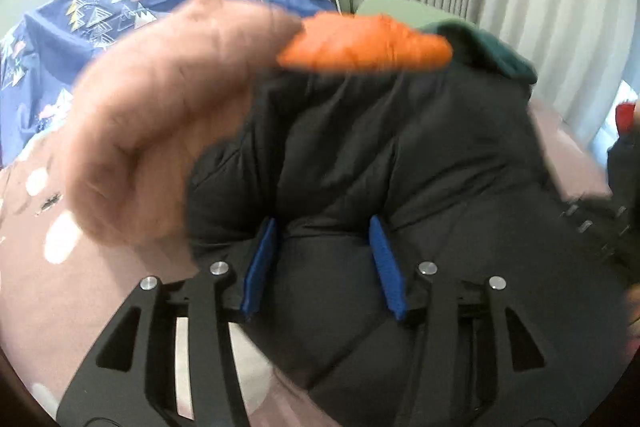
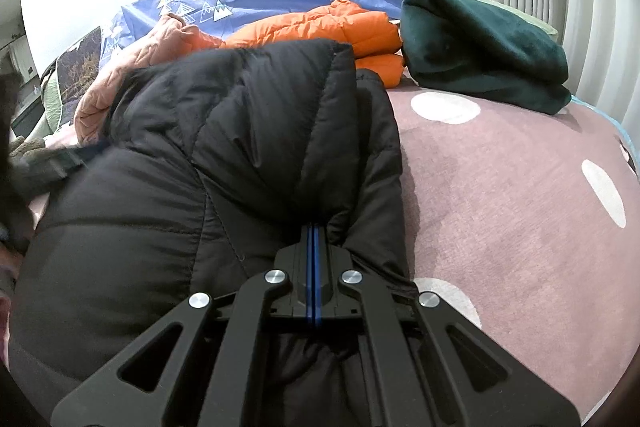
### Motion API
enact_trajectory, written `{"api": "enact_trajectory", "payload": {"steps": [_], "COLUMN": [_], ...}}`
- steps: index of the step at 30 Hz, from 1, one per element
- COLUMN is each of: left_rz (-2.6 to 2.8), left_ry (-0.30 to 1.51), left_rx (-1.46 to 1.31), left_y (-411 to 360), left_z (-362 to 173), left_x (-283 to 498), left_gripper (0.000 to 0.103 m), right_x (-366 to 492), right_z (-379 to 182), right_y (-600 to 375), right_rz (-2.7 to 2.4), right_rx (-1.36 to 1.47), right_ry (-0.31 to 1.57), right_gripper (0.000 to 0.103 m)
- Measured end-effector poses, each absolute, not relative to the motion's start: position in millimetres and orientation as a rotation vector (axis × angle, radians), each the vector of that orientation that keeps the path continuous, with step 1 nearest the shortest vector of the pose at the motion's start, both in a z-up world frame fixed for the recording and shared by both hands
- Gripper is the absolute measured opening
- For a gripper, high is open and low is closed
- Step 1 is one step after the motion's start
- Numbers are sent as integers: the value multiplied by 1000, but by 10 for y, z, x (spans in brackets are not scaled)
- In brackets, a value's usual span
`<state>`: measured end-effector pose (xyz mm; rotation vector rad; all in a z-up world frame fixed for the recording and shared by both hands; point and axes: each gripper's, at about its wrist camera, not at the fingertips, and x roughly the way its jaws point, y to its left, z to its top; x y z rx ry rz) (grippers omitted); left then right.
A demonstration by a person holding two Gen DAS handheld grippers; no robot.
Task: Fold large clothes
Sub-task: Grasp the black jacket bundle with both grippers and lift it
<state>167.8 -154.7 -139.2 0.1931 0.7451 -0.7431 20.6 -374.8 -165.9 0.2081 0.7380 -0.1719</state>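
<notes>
Black jacket (image 2: 224, 155) spread on pink sheet (image 2: 512, 195); right gripper (image 2: 314, 239) pinched tight on jacket fold; left gripper (image 1: 326, 255) jaws apart, straddling jacket fabric; orange jacket (image 2: 320, 27) at 12 o'clock, green blanket (image 2: 480, 55) at 1 o'clock.

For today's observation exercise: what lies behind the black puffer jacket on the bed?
Behind the black puffer jacket lie an orange jacket, a pink quilted garment and a dark green fleece. The jacket covers their lower parts, so their full shape cannot be seen.
</notes>
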Motion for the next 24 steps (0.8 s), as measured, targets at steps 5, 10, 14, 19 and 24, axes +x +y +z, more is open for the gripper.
{"api": "enact_trajectory", "payload": {"steps": [5, 10, 14, 19, 24], "left_rz": [-711, -706, -857, -806, -761], "left_ry": [771, 729, 649, 626, 647], "left_rx": [175, 146, 212, 380, 314], "left_y": [-1540, -1464, -1550, -1775, -1603], "left_z": [-1381, -983, -784, -1250, -910], "left_x": [1689, 1421, 910, 672, 452], "left_gripper": [50, 51, 68, 70, 72], "right_x": [198, 189, 182, 180, 183], "right_z": [-1647, -1637, -1644, -1657, -1644], "right_y": [-3749, -3726, -3736, -3775, -3718], "right_rz": [-170, -176, -168, -148, -165], "right_rx": [209, 196, 210, 243, 212], "right_ry": [739, 734, 731, 734, 731], "right_gripper": [0, 0, 0, 0, 0]}}
